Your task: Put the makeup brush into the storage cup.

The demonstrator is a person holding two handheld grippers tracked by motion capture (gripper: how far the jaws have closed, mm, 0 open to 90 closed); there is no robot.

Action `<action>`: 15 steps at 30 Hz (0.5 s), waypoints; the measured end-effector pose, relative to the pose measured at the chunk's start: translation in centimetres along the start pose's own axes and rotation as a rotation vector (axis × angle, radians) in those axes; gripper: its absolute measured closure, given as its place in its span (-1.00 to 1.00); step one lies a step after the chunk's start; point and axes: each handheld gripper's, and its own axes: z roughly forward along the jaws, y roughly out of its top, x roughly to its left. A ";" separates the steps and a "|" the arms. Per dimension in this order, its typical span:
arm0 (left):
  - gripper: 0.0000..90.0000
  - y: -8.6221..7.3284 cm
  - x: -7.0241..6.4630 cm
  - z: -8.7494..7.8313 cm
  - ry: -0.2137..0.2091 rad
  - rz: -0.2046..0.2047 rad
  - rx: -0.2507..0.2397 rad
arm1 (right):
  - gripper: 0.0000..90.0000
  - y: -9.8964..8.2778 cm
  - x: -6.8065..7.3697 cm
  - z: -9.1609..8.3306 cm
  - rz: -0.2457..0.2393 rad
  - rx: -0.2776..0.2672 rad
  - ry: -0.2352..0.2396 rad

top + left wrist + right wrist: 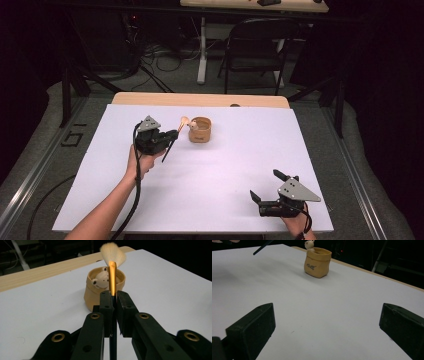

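One table [210,170], white-topped. Two grippers: left gripper [113,296] with jaws pinching one brush [113,267] by its dark handle, long axis running up and away, bristle end just short of and above the pot's near rim. Right gripper [270,187] well apart near the front edge, jaws spread, holding nothing. One tan pot [200,129], bear figure at its rim.

A dim lab is suggested: a white-covered table [210,200], a folding chair [255,50], and cables [160,60] strewn on the floor.
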 end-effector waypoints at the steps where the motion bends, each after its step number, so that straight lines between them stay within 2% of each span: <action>1: 0.85 0.0 0.0 0.1 -0.002 -0.002 -0.003 | -1.00 0.0 0.0 0.0 0.000 0.001 -0.001; 15: 0.85 1.3 -0.1 0.4 0.009 0.005 -0.053 | -1.00 0.0 -0.2 0.0 0.015 -0.001 0.000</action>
